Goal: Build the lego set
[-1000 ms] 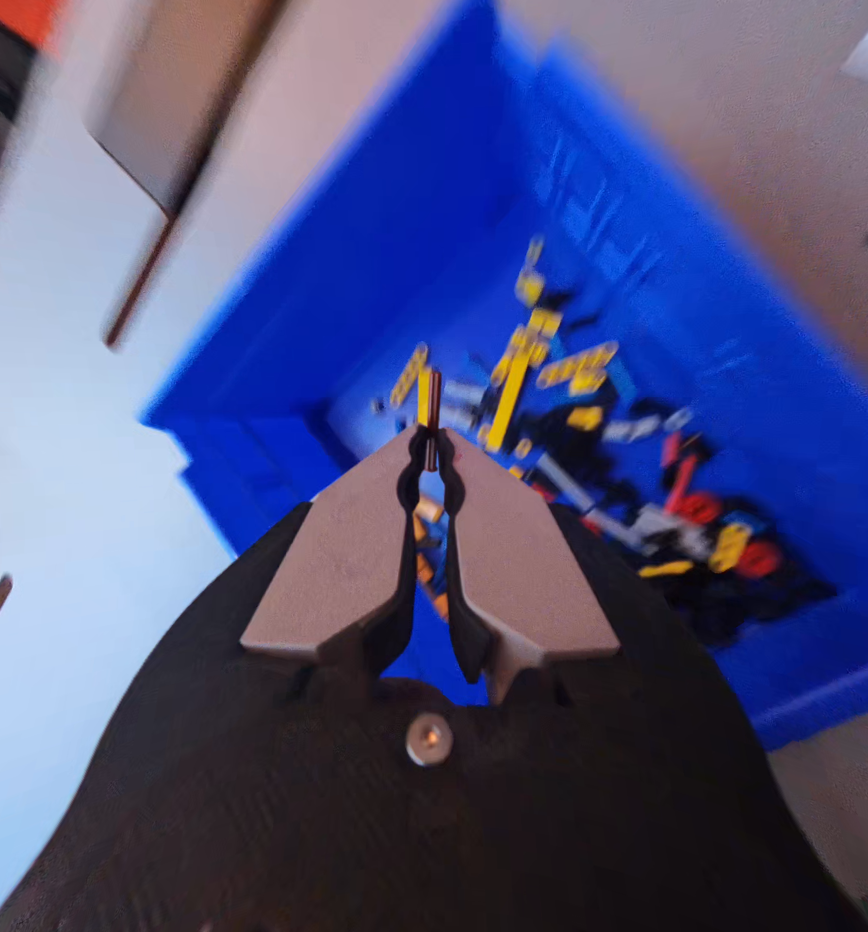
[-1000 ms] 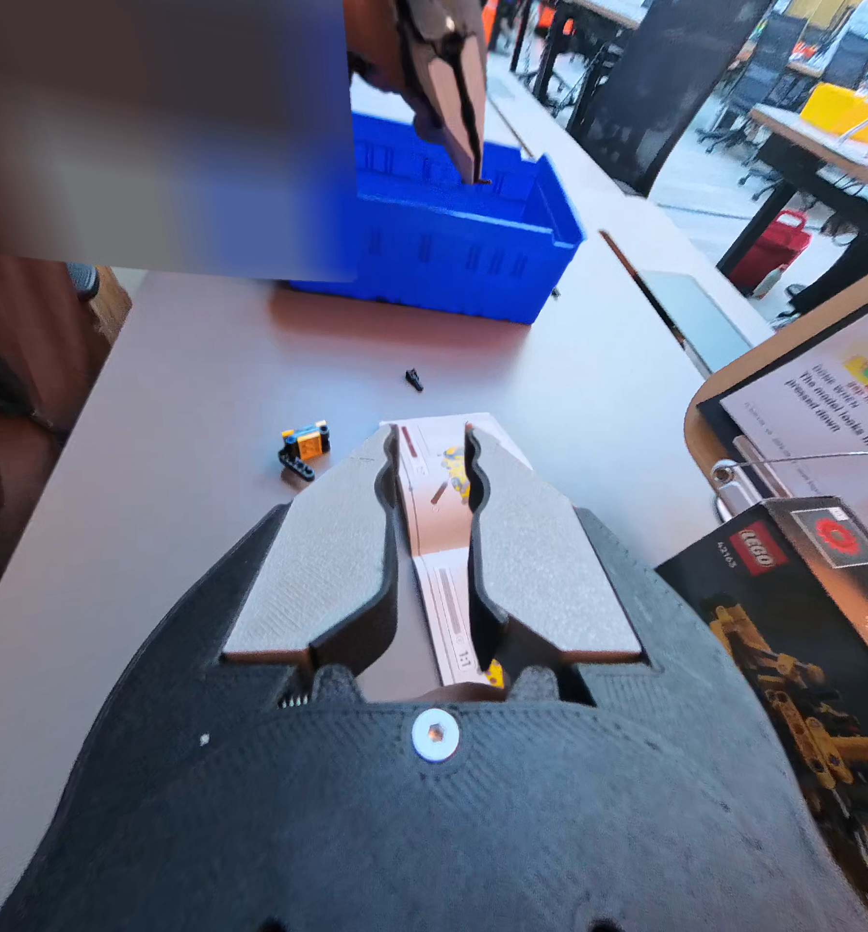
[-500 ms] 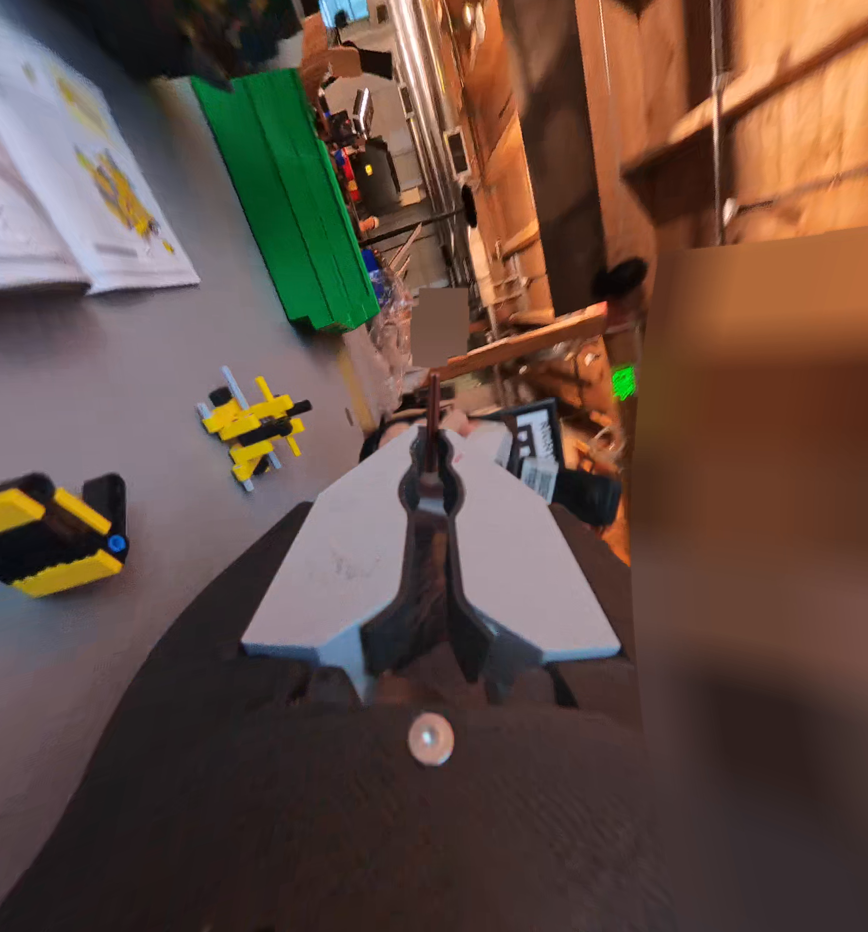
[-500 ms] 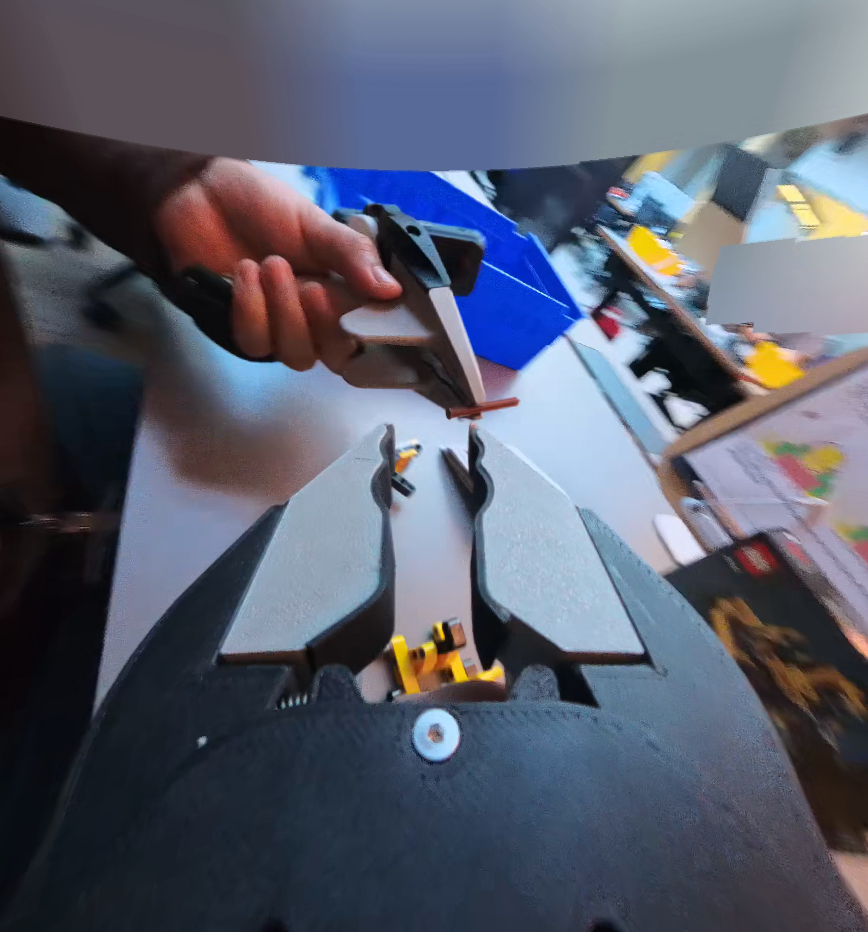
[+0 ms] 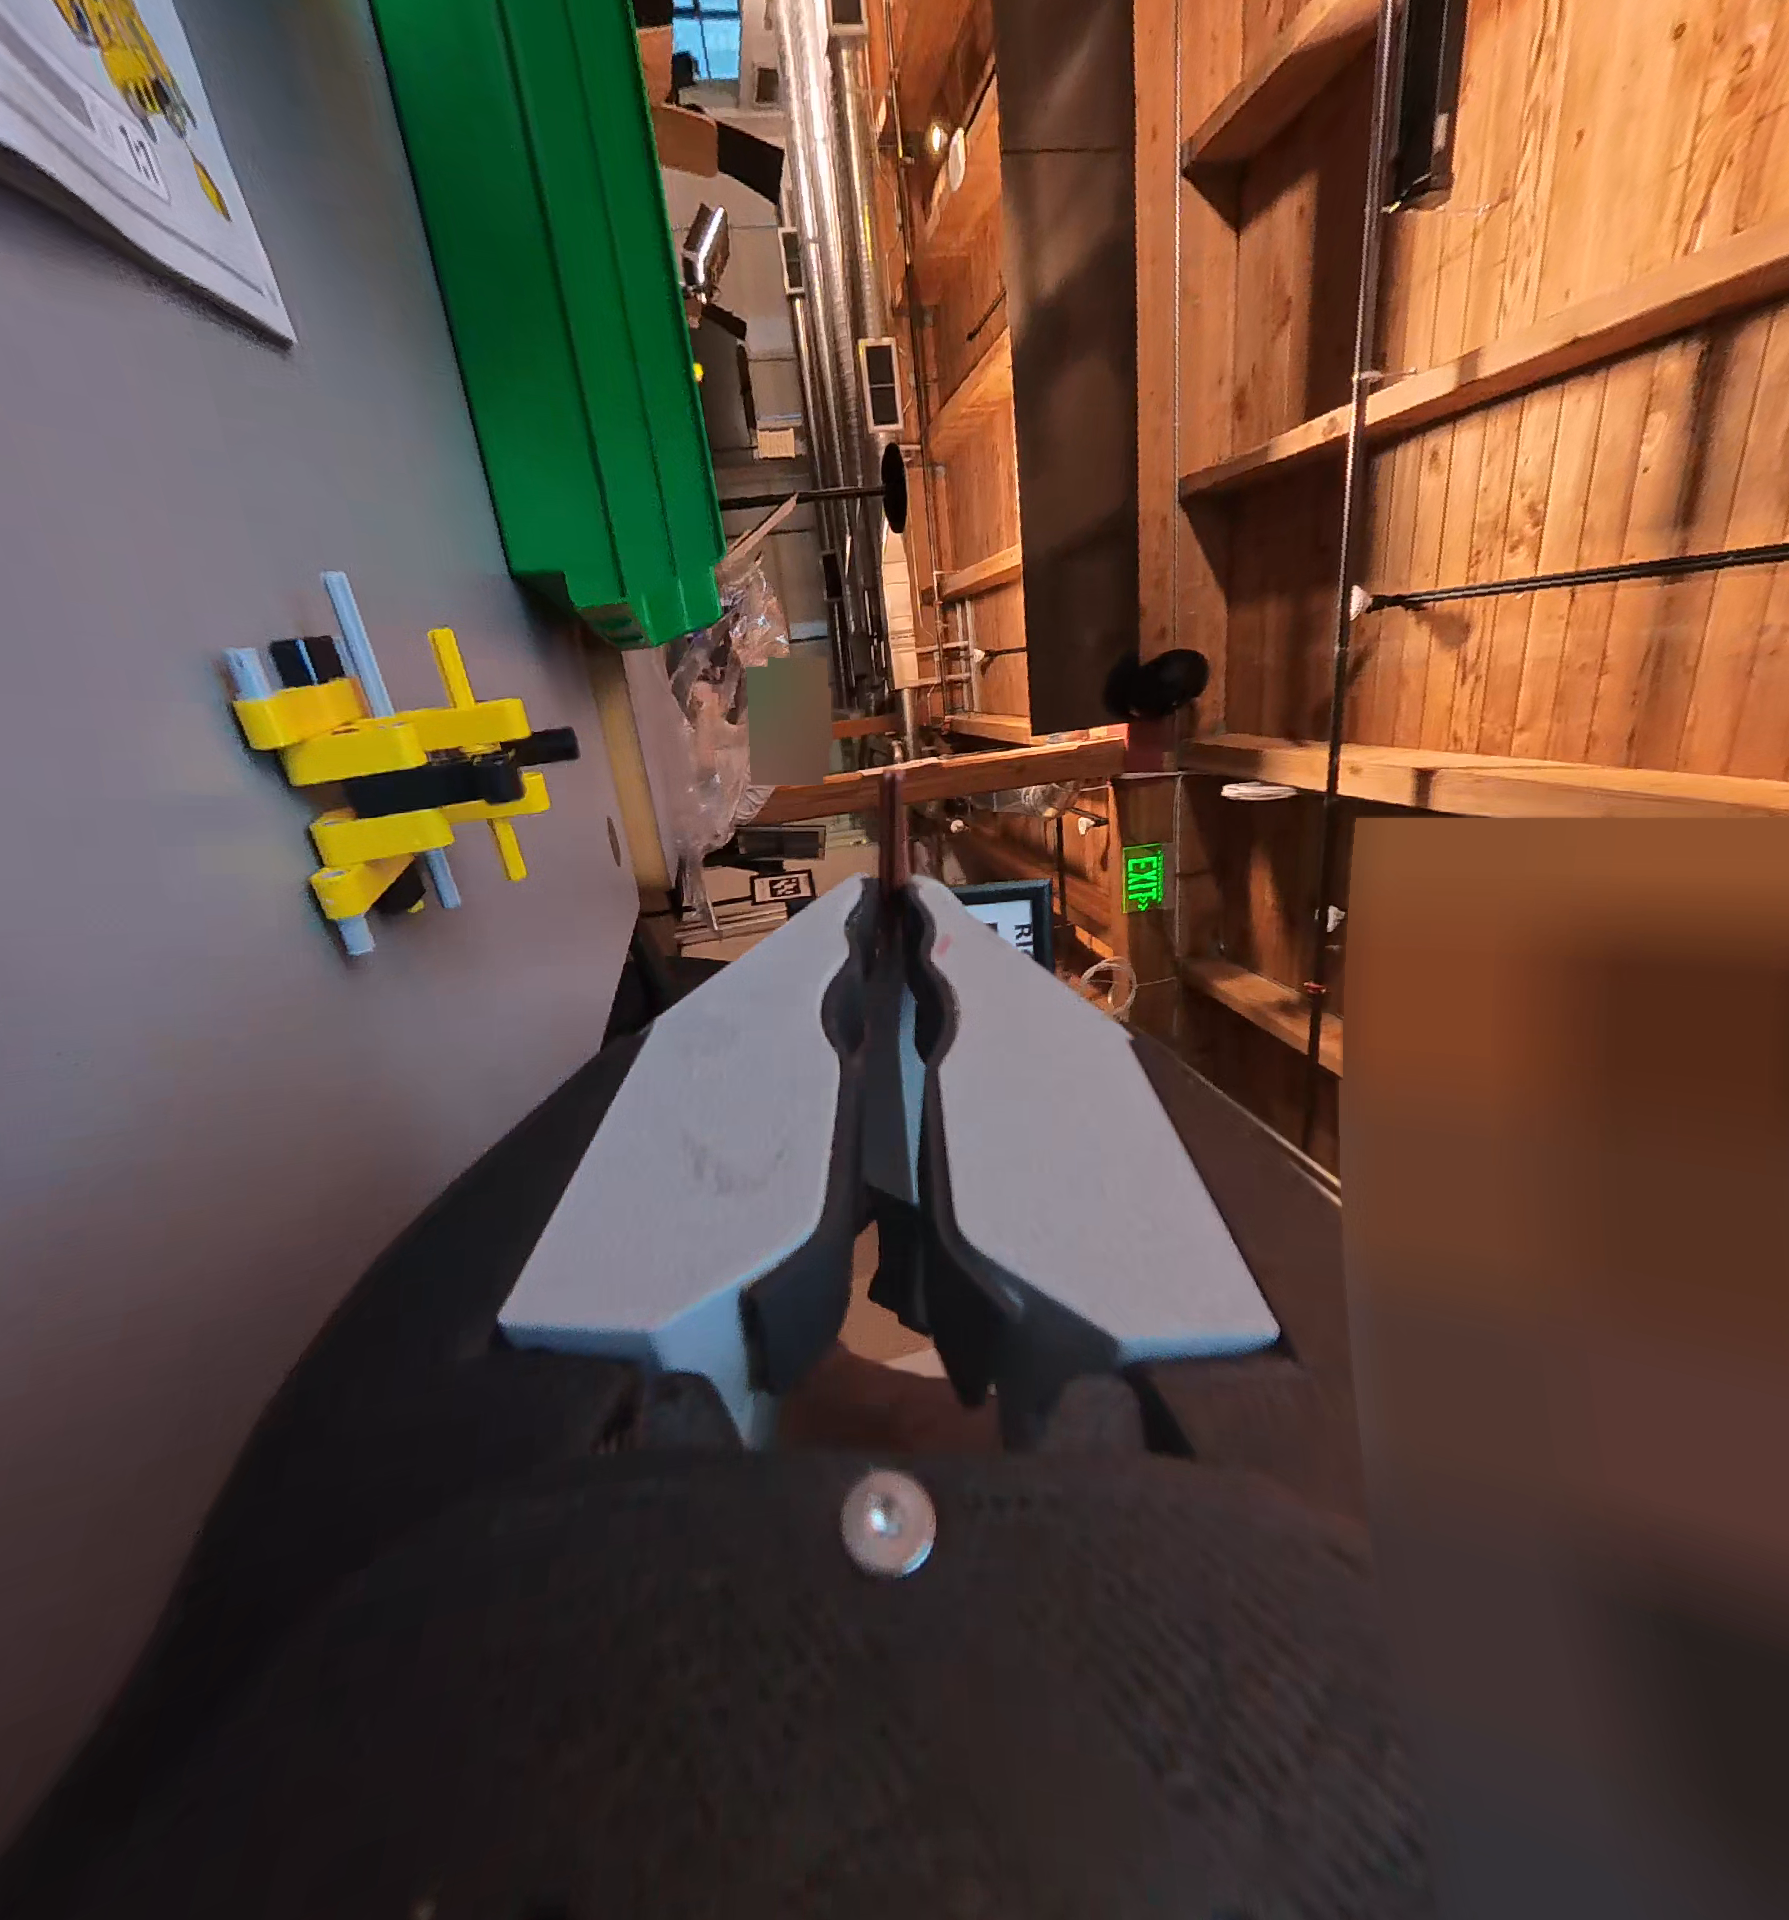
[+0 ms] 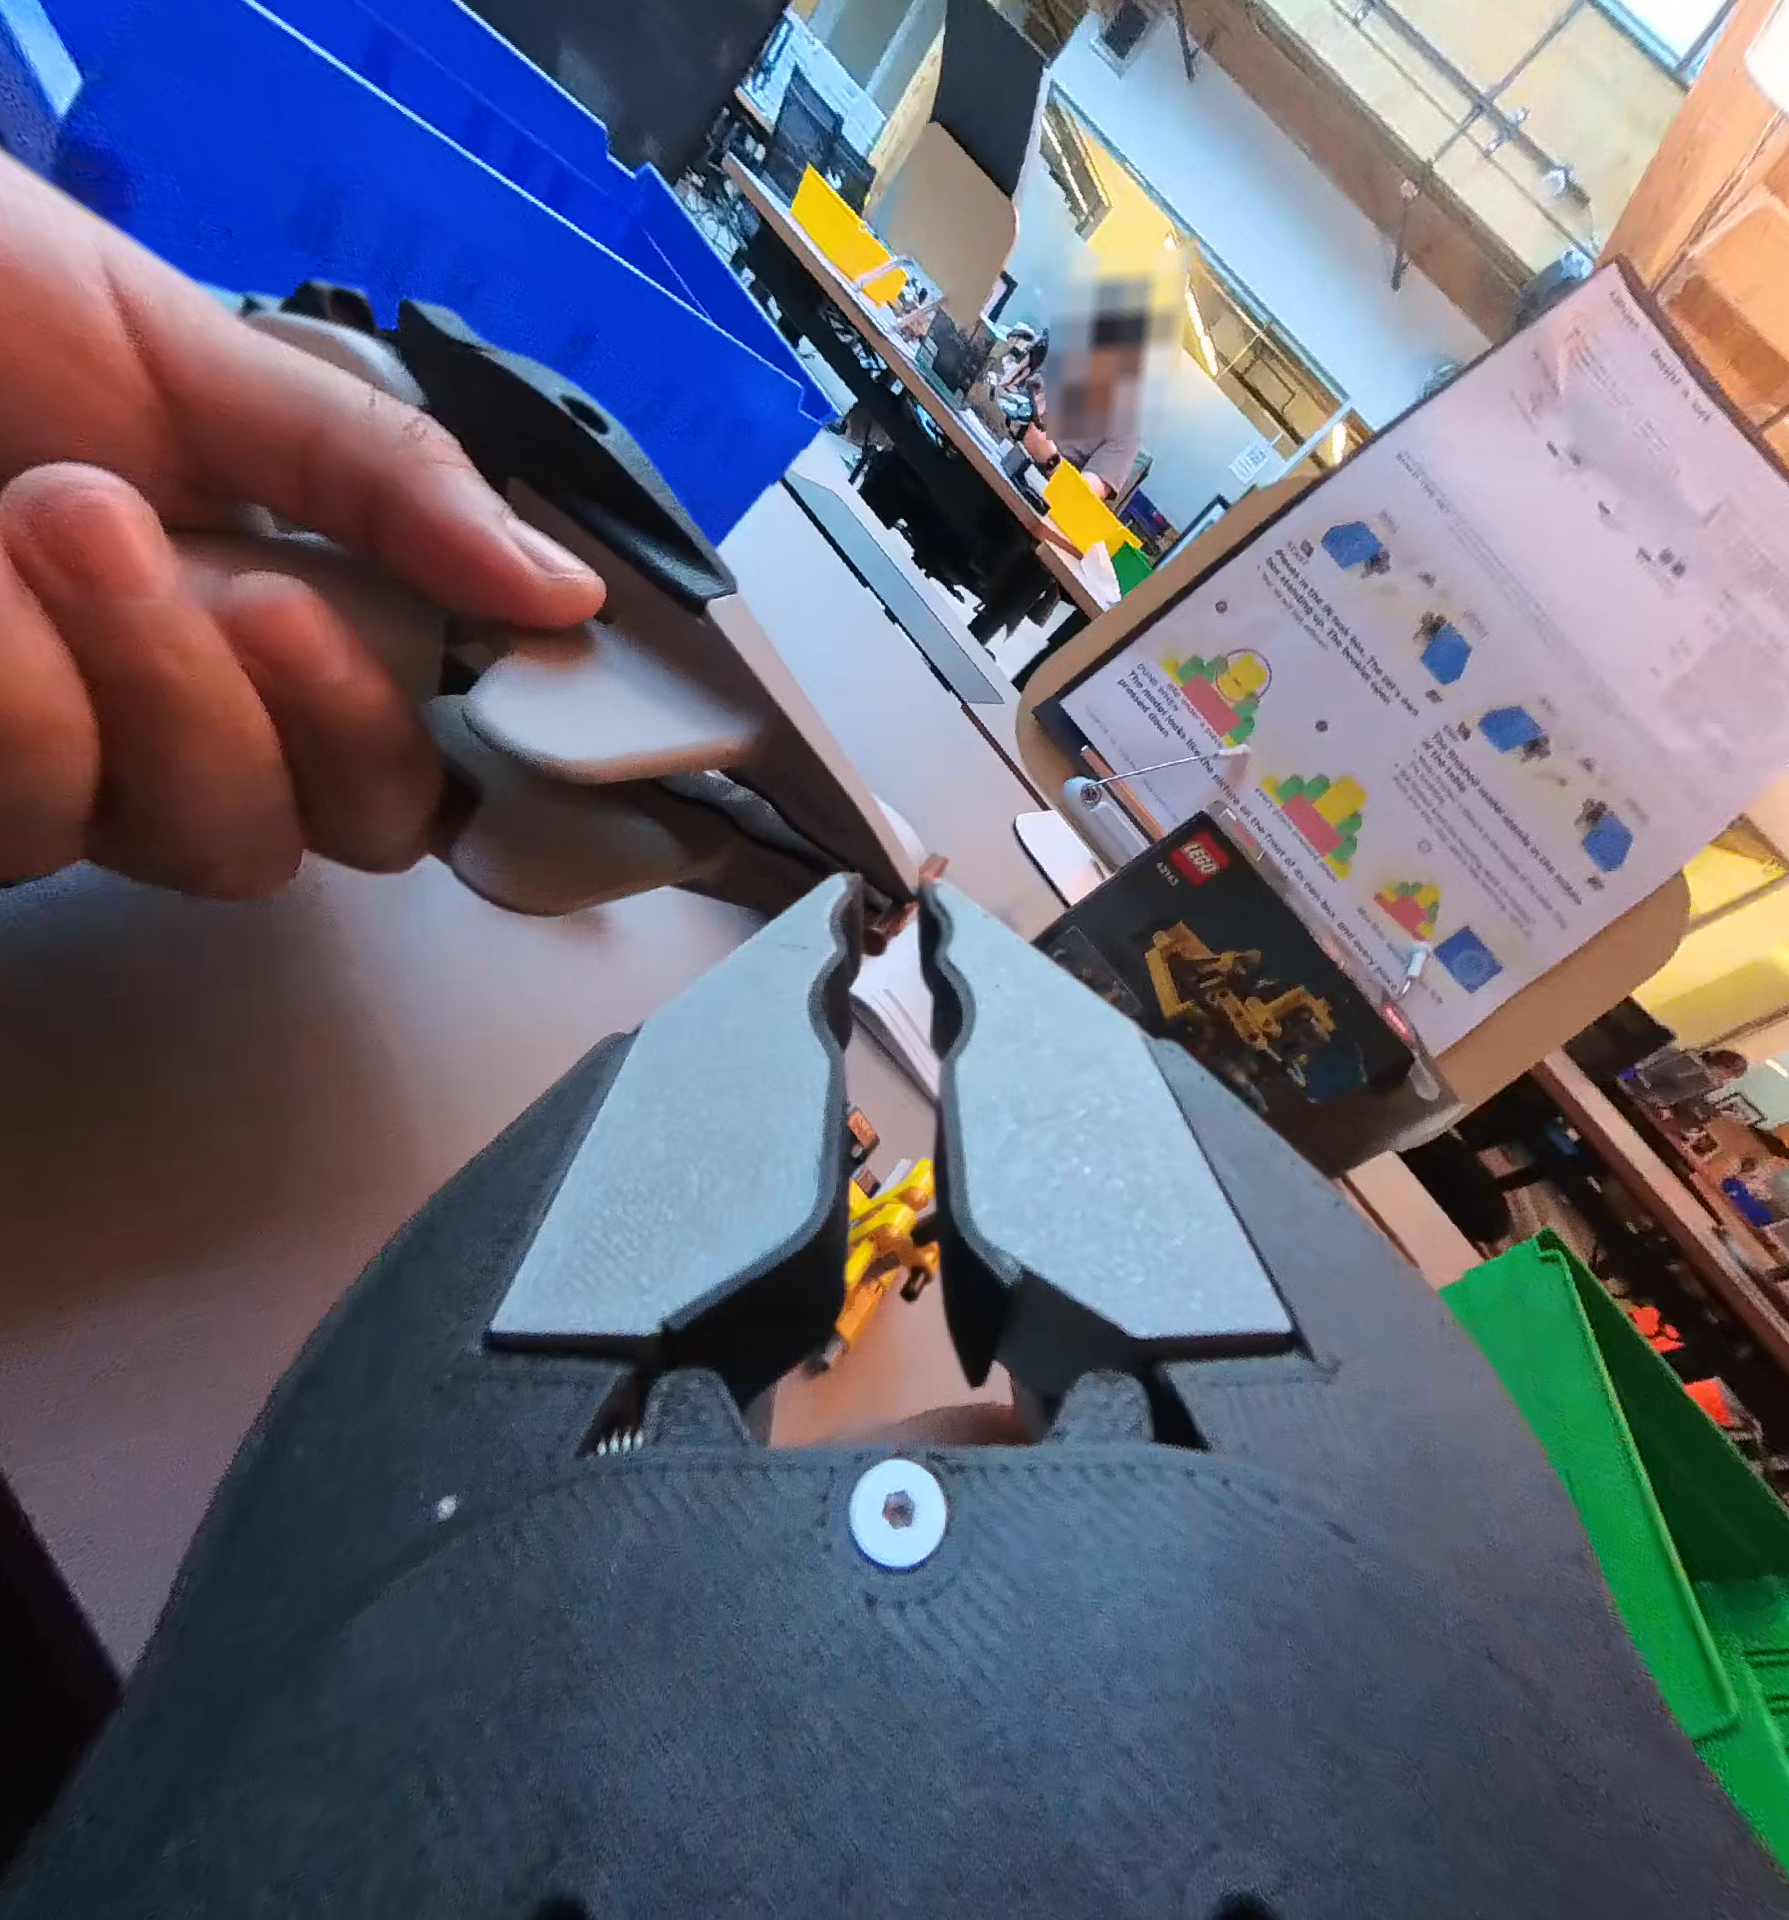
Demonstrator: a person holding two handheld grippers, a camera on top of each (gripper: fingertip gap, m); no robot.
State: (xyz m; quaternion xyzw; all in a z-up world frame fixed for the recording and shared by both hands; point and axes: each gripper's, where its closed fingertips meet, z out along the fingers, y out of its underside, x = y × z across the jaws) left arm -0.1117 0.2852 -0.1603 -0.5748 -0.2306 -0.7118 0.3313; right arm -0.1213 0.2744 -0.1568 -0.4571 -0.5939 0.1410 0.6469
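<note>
My left gripper (image 5: 892, 906) is shut on a thin dark-red axle (image 5: 891, 831) that sticks out past its tips. In the right wrist view a hand (image 6: 142, 644) holds this left gripper (image 6: 905, 883) in from the left, and the axle (image 6: 895, 914) sits right at my right gripper's tips. My right gripper (image 6: 888, 914) is open with a narrow gap and holds nothing. A yellow and black lego assembly (image 5: 402, 769) with grey axles lies on the grey table (image 5: 142, 1039). It also shows between my right fingers (image 6: 885, 1236).
A green bin (image 5: 557, 312) stands at the table edge, also in the right wrist view (image 6: 1700, 1507). An instruction booklet (image 5: 111, 135) lies beyond the assembly. A blue bin (image 6: 402, 208), the black lego box (image 6: 1233, 997) and a clipboard with a printed sheet (image 6: 1472, 665) stand farther off.
My left gripper left the blue bin with the axle and swung over beside my right gripper. My right gripper lifted off the booklet and its jaws narrowed.
</note>
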